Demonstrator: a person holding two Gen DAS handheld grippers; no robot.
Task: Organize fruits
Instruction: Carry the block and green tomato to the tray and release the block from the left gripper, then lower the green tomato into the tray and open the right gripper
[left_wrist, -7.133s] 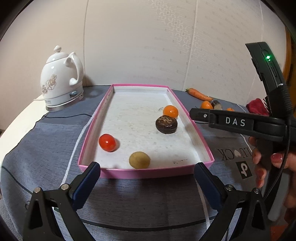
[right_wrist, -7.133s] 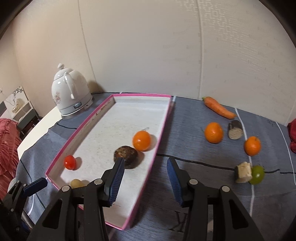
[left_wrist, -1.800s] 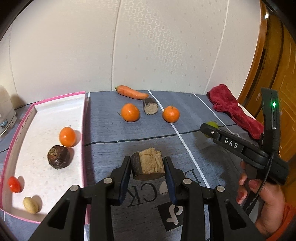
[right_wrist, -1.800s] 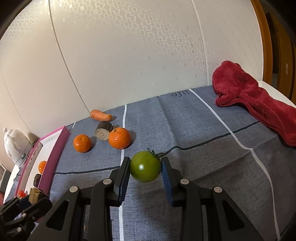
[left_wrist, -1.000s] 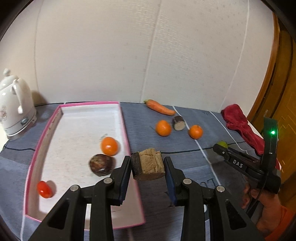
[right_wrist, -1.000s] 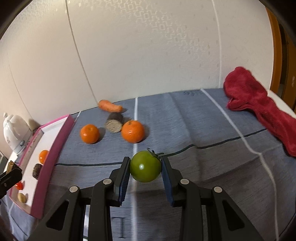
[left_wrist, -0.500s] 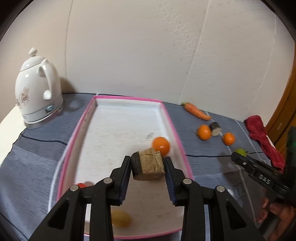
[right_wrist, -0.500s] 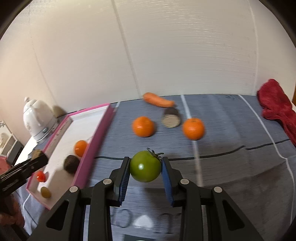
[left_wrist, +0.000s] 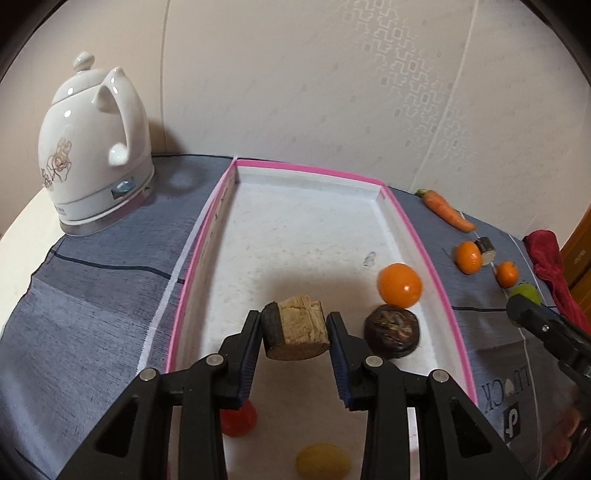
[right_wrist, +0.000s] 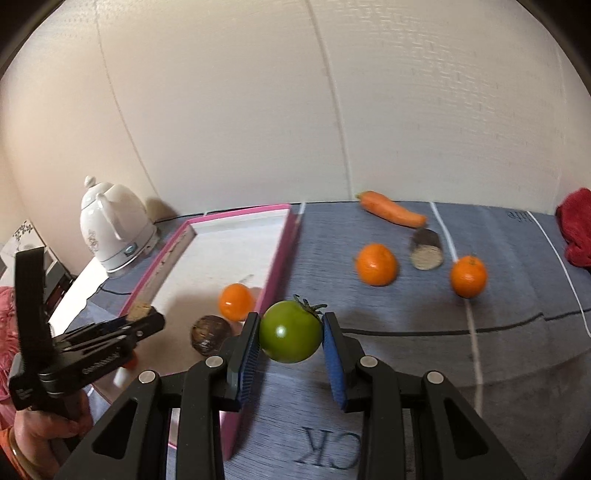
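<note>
My left gripper (left_wrist: 295, 334) is shut on a brown cut chunk (left_wrist: 295, 332) and holds it above the pink-rimmed tray (left_wrist: 417, 236). In the tray lie an orange (left_wrist: 399, 285), a dark round fruit (left_wrist: 392, 336), a red tomato (left_wrist: 239, 421) and a yellow fruit (left_wrist: 322, 462). My right gripper (right_wrist: 290, 332) is shut on a green tomato (right_wrist: 290, 331), held above the cloth just right of the tray's rim (right_wrist: 282, 243). The left gripper (right_wrist: 142, 317) shows at the left of the right wrist view.
A white kettle (left_wrist: 94, 155) stands left of the tray. On the grey cloth (right_wrist: 480, 350) to the right lie a carrot (right_wrist: 391, 210), two oranges (right_wrist: 376, 264) (right_wrist: 468, 276) and a dark-skinned cut piece (right_wrist: 426, 249). A red towel (right_wrist: 576, 229) lies far right.
Both grippers have swung left toward the tray with their loads. The left gripper with the chunk now hangs over the tray's near half; the right one has come up to the tray's right rim.
</note>
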